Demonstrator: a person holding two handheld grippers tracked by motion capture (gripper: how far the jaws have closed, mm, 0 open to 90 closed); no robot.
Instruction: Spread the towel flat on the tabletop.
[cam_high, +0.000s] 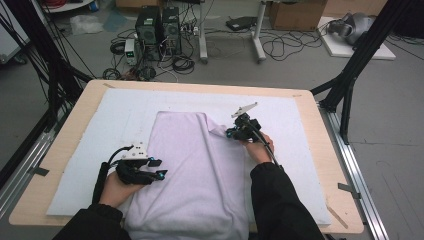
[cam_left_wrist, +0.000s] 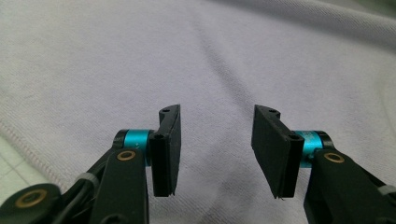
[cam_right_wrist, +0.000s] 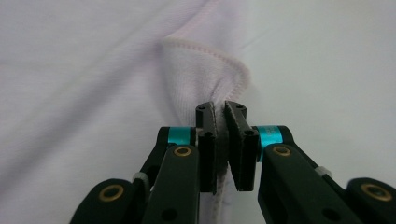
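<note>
A pale lilac garment (cam_high: 192, 165) lies flat on a white mat (cam_high: 300, 130), running from the table's middle to its near edge. At the garment's right edge, my right gripper (cam_high: 230, 132) has its jaws pressed together on a raised hemmed fold (cam_right_wrist: 201, 79); the cloth is pinched between the pads of this gripper (cam_right_wrist: 220, 140). My left gripper (cam_high: 159, 169) rests low at the garment's left side and points right across it. Seen from the left gripper view, its jaws stand apart over the knit fabric (cam_left_wrist: 187, 56), and nothing lies between the pads of this gripper (cam_left_wrist: 217, 149).
The mat covers most of a wooden table (cam_high: 330, 165). Black frame posts (cam_high: 350, 80) stand at both sides. Beyond the far edge, computer towers (cam_high: 157, 30), cables and boxes sit on the floor.
</note>
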